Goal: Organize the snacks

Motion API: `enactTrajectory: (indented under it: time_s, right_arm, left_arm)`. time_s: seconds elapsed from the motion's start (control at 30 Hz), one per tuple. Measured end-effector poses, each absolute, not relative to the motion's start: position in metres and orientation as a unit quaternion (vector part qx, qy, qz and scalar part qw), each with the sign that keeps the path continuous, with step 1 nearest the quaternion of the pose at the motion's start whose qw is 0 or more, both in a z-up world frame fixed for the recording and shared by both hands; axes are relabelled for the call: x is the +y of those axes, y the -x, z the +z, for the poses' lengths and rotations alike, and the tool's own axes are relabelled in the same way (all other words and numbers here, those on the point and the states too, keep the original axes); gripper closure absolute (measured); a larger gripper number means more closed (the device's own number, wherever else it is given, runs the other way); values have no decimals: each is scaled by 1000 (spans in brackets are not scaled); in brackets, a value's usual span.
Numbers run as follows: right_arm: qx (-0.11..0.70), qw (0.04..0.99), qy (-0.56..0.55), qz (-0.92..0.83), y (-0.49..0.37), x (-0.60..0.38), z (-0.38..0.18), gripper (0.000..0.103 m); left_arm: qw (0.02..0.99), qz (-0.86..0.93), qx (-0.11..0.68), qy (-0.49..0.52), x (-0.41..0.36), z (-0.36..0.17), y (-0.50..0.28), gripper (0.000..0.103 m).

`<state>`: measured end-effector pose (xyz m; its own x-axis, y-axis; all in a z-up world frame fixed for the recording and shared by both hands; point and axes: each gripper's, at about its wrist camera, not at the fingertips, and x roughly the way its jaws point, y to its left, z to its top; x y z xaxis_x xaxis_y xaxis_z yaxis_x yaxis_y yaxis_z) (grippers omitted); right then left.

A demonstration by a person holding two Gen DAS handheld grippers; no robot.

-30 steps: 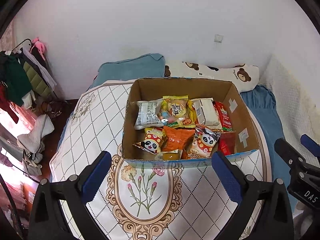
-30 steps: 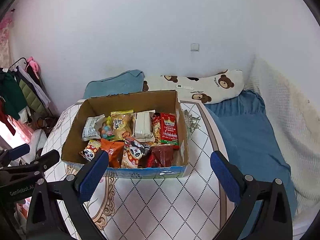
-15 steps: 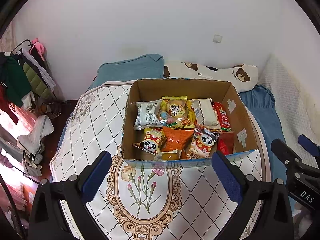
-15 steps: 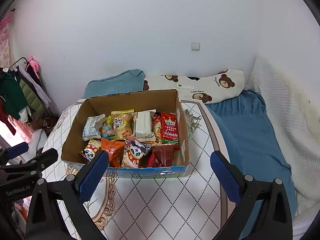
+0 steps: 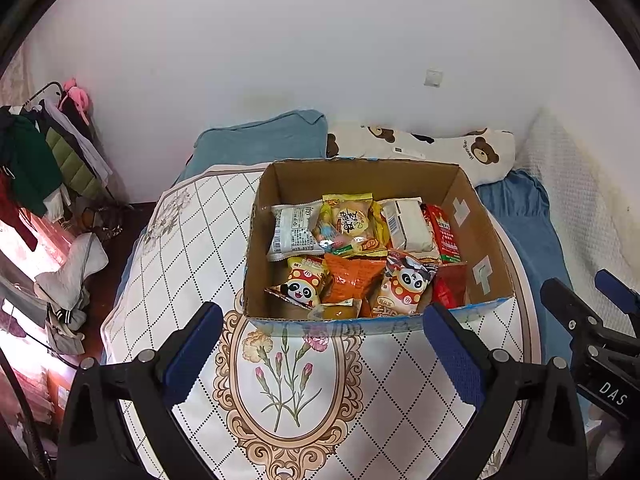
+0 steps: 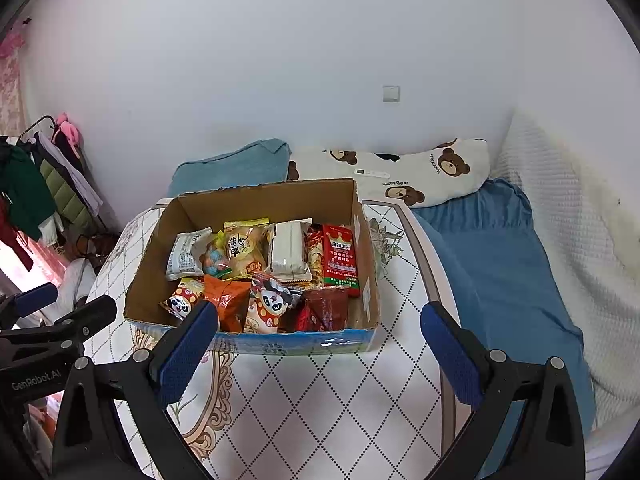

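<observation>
Since a second ago the box has slid slightly toward the left claw's camera and sits a touch lower in its view; in the right view almost nothing has shifted.

The left claw [image 5: 322, 354] hangs above the table with its jaws spread wide and nothing between them. Its blue pads [image 5: 192, 354] frame the flower picture on the tablecloth [image 5: 288, 392], and the cardboard box [image 5: 376, 322] lies just beyond the fingertips, its near blue-edged wall spanning the gap between them.

The right claw [image 6: 318, 354] is also wide open and holds nothing. It hovers over the diamond-patterned cloth, with the box ahead and to the left; the left pad [image 6: 186, 350] overlaps the box's near corner in the view.

Inside the box lie the snacks: a white packet [image 5: 294, 230] at the far left, a yellow bag [image 5: 352, 220] beside it, a white wrapped block [image 5: 410, 224], a red pack [image 5: 444, 232] against the right wall, and nearer, two panda bags [image 5: 302, 284] with an orange bag [image 5: 350, 276] between them.

Behind the table rest a blue pillow [image 5: 260, 144] and a bear-print pillow [image 5: 440, 152].
</observation>
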<state>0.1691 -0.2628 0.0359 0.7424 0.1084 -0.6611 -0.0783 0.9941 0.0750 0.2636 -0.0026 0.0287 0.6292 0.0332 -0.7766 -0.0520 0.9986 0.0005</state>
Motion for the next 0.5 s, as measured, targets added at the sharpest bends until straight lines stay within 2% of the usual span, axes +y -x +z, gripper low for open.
enactTrajectory:
  time_s: [0.5]
  right_arm:
    - [356,933,-28,48,-165,-263,35,0]
  left_arm:
    - [900,17,435,5,0,27,-262,0]
